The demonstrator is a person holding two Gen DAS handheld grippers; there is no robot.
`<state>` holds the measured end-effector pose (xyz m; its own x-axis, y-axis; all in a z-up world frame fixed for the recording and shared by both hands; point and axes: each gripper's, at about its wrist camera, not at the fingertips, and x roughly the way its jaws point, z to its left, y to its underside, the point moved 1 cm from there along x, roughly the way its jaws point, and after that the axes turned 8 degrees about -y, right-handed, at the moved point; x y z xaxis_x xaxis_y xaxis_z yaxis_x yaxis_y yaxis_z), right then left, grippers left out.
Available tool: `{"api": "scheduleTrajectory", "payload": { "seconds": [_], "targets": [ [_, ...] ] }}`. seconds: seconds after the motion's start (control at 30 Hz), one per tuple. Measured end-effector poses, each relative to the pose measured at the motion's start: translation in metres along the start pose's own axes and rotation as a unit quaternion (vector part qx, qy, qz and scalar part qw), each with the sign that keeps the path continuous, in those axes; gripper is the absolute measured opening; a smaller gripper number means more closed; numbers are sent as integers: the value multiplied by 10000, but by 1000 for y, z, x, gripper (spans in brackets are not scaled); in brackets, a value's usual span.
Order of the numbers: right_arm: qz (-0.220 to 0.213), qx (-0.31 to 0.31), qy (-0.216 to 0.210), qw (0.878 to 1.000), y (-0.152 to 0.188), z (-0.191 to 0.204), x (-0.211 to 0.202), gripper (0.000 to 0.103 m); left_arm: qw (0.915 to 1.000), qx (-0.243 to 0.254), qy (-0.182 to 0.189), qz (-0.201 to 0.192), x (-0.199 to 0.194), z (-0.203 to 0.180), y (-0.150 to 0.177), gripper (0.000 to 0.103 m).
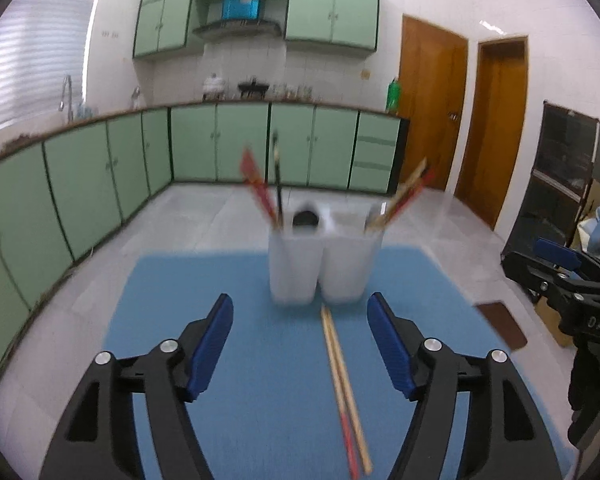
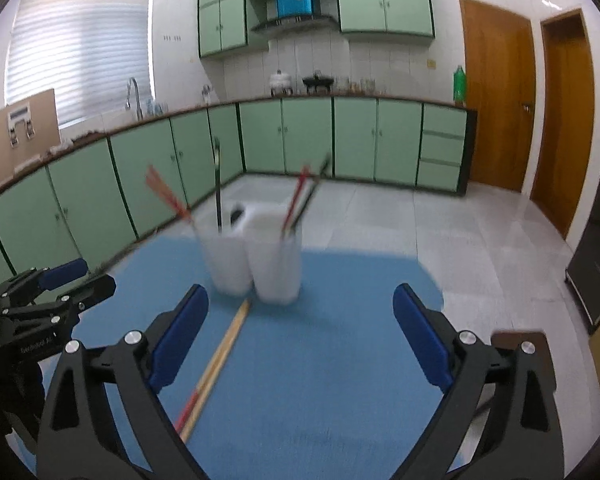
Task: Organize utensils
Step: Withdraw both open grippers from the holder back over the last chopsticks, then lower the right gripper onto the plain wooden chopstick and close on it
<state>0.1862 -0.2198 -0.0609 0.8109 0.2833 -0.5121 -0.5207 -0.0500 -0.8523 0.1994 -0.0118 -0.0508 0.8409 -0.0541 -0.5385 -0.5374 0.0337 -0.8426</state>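
Green cabinets (image 1: pixel 236 142) line the far walls; two wooden doors (image 1: pixel 432 100) stand at right. On the blue table (image 1: pixel 260 360) two white holders (image 1: pixel 326 264) stand touching, each with chopsticks leaning out, blurred. A loose chopstick pair (image 1: pixel 342 380) lies on the table just before the holders, pale wood with a red section. Left gripper (image 1: pixel 300 322) and right gripper (image 2: pixel 300 316) both have fingers spread apart, empty; the pair lies between the left fingers.
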Motion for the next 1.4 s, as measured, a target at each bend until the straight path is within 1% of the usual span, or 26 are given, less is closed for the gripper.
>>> {"api": "scheduleTrajectory", "payload": {
  "seconds": [0.1, 0.3, 0.4, 0.5, 0.67, 0.77, 0.83, 0.87, 0.93, 1.03, 1.17, 1.23, 1.3, 1.37, 1.4],
  "targets": [
    [229, 137, 26, 9996, 32, 6, 6, 91, 9991, 51, -182, 372, 10, 8, 31, 68],
    [722, 520, 15, 9960, 83, 12, 24, 91, 9939, 118, -297, 1056, 26, 14, 88, 68],
    [964, 556, 22, 9938, 102, 22, 32, 91, 9910, 127, -351, 1284, 32, 18, 106, 68],
    [1184, 611, -102, 9910, 116, 32, 40, 91, 9893, 97, -372, 1409, 34, 23, 119, 68],
    [1368, 486, -201, 9892, 125, 55, 48, 91, 9876, 100, -486, 1492, 34, 29, 126, 70],
    [1444, 410, -239, 9884, 129, 66, 52, 91, 9873, 48, -546, 1488, 32, 33, 123, 71],
    [1477, 386, -246, 9880, 131, 72, 54, 86, 9869, 62, -654, 1475, 31, 36, 124, 71],
    [1498, 367, -252, 9877, 131, 75, 55, 82, 9866, 65, -692, 1474, 31, 38, 124, 71],
    [1561, 321, -209, 9870, 133, 79, 60, 81, 9864, 23, -737, 1468, 30, 43, 125, 71],
    [1594, 349, -185, 9864, 134, 82, 63, 78, 9864, -68, -735, 1466, 29, 49, 125, 71],
    [1627, 282, -145, 9862, 134, 87, 65, 71, 9863, -93, -708, 1490, 32, 49, 125, 71],
    [1685, 201, -108, 9854, 134, 90, 68, 67, 9864, -91, -693, 1488, 33, 48, 125, 71],
    [1756, 154, -85, 9843, 135, 92, 71, 60, 9866, -109, -677, 1482, 32, 49, 125, 71],
    [1786, 100, -48, 9839, 135, 95, 73, 57, 9866, -136, -668, 1485, 32, 51, 124, 71],
    [1806, 44, -11, 9835, 135, 97, 74, 53, 9865, -156, -665, 1492, 32, 51, 124, 71]
  ]
}}
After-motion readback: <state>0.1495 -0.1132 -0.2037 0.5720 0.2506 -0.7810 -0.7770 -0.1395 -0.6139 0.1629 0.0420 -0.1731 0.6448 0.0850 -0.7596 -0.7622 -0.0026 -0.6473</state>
